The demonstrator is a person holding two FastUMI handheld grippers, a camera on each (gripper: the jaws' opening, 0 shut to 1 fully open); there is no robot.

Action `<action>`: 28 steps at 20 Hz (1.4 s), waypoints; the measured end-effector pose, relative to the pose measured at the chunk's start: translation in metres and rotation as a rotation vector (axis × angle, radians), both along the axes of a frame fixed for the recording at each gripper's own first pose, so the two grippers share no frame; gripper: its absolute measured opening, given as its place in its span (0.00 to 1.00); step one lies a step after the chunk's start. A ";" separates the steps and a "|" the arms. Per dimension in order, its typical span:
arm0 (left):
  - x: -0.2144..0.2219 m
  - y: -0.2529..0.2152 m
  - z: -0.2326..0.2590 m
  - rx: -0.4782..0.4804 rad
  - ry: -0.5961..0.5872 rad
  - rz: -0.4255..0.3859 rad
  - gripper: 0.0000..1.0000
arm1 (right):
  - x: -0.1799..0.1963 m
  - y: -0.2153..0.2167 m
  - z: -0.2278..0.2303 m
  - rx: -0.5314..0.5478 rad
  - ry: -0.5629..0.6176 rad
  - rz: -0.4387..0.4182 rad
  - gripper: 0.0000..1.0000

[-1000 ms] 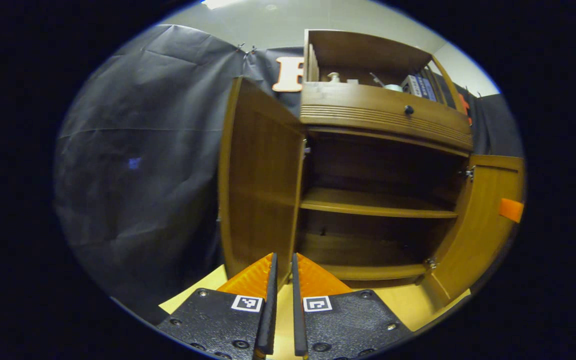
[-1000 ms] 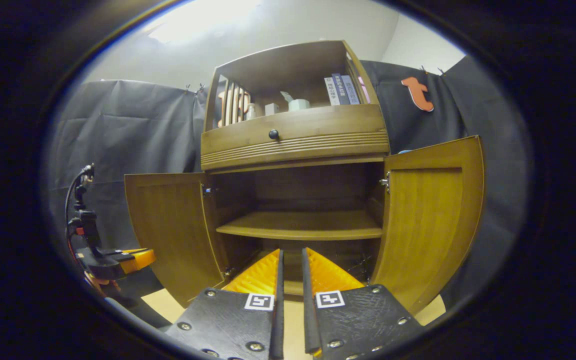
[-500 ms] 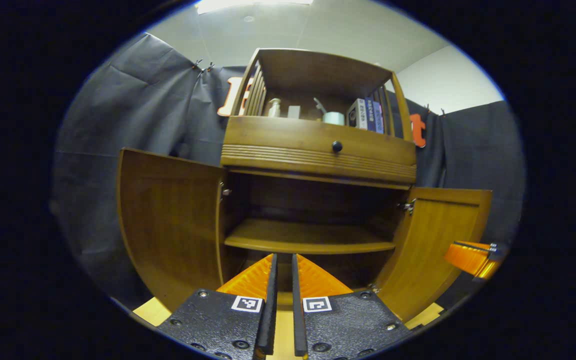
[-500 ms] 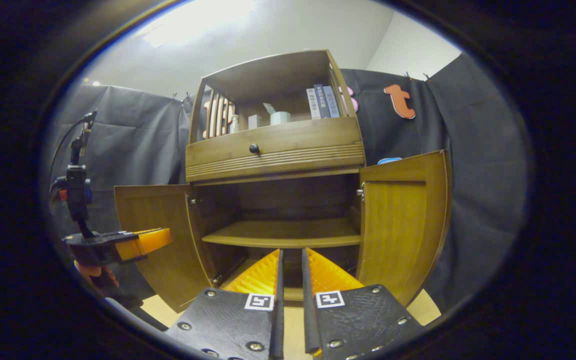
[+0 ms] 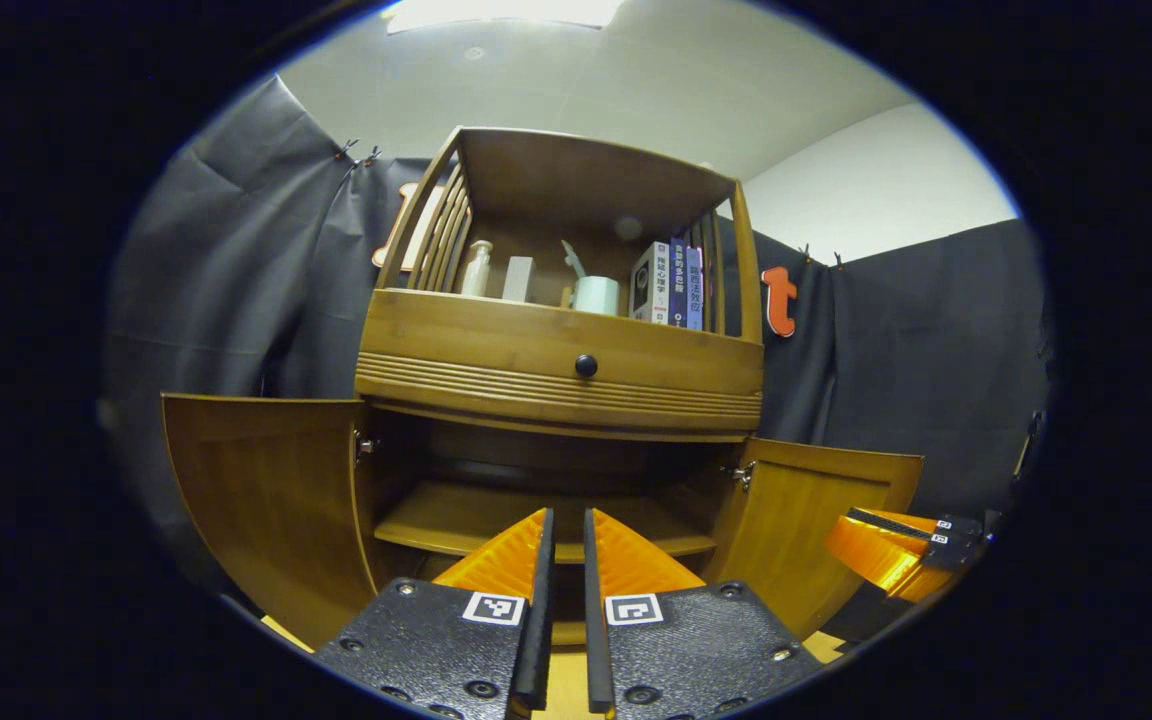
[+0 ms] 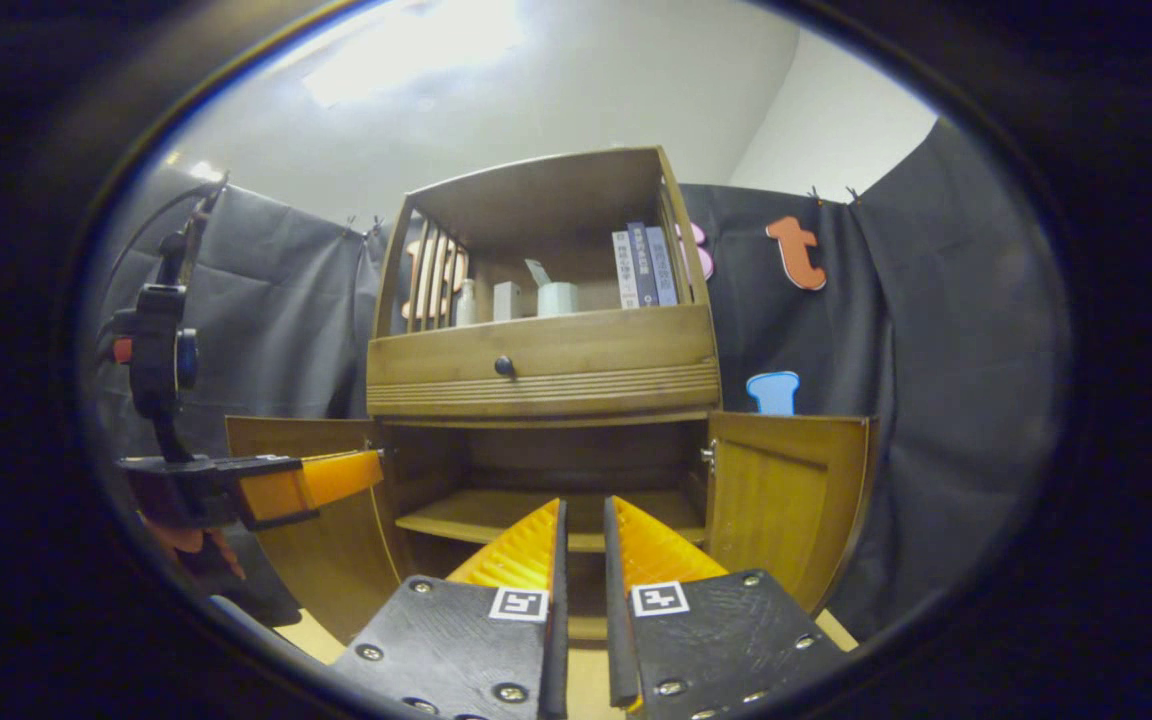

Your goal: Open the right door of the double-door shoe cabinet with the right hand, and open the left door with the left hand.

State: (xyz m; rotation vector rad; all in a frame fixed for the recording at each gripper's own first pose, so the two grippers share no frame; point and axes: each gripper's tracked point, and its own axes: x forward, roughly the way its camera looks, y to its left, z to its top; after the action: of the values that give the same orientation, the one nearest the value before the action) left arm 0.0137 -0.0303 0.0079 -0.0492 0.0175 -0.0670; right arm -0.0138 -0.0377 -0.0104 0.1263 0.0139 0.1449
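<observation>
Straight ahead of both your tools stands the shoe cabinet (image 5: 561, 370), and both its lower doors hang wide open. From the cabinet's front, the left door (image 5: 266, 500) swings out to its left side and the right door (image 5: 806, 530) swings out to its right, so the dark inside and its one shelf (image 5: 456, 515) lie bare between them. Your left tool (image 5: 564, 600) sits back from the cabinet, level with the gap below the shelf; its two fingers stand nearly together with only a thin slit between them, and they hold nothing. Your right tool (image 6: 581, 600) is in the same state in the right gripper view: fingers almost closed, a narrow slit, nothing gripped, clear of both doors. In that view the right door (image 6: 781, 500) stands beside the cabinet's right edge and the left door (image 6: 326, 540) beside its left edge, with your left tool (image 6: 321, 480) showing in front of that left door, apart from it as far as you can tell. In the left gripper view your right tool (image 5: 896, 545) shows just beside the right door's outer edge. Above the doors runs a drawer (image 5: 561, 360) with a dark knob (image 5: 586, 365). On top of the cabinet, inside its open upper part, stand a few books (image 5: 671, 285), a pale cup (image 5: 596, 295) and a small bottle (image 5: 477, 268).
</observation>
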 end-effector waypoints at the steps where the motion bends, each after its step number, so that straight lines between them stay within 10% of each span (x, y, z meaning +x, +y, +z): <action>1: 0.001 -0.002 0.005 0.003 0.000 0.000 0.16 | 0.002 0.002 0.008 -0.004 -0.012 0.000 0.16; 8: 0.003 -0.016 0.038 0.011 -0.031 -0.019 0.16 | 0.015 0.015 0.057 0.032 -0.049 0.012 0.07; 10: 0.003 -0.015 0.042 0.024 -0.040 -0.010 0.16 | 0.019 0.012 0.063 0.049 -0.051 -0.003 0.25; 17: 0.009 -0.023 0.043 0.030 -0.049 -0.031 0.68 | 0.028 0.014 0.063 0.044 -0.062 -0.023 0.39; 20: 0.011 -0.006 0.045 0.044 -0.069 0.035 0.94 | 0.036 0.014 0.059 0.039 -0.056 -0.034 0.69; 22: 0.014 -0.002 0.047 0.044 -0.085 0.058 0.92 | 0.037 0.010 0.057 0.036 -0.038 -0.052 1.00; 28: 0.019 0.011 0.023 0.060 -0.026 0.098 0.92 | 0.045 0.018 0.043 0.062 0.003 -0.039 1.00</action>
State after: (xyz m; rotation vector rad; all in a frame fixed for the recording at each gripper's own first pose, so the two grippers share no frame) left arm 0.0332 -0.0194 0.0309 0.0109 -0.0089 0.0309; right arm 0.0315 -0.0197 0.0328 0.1887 0.0098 0.1064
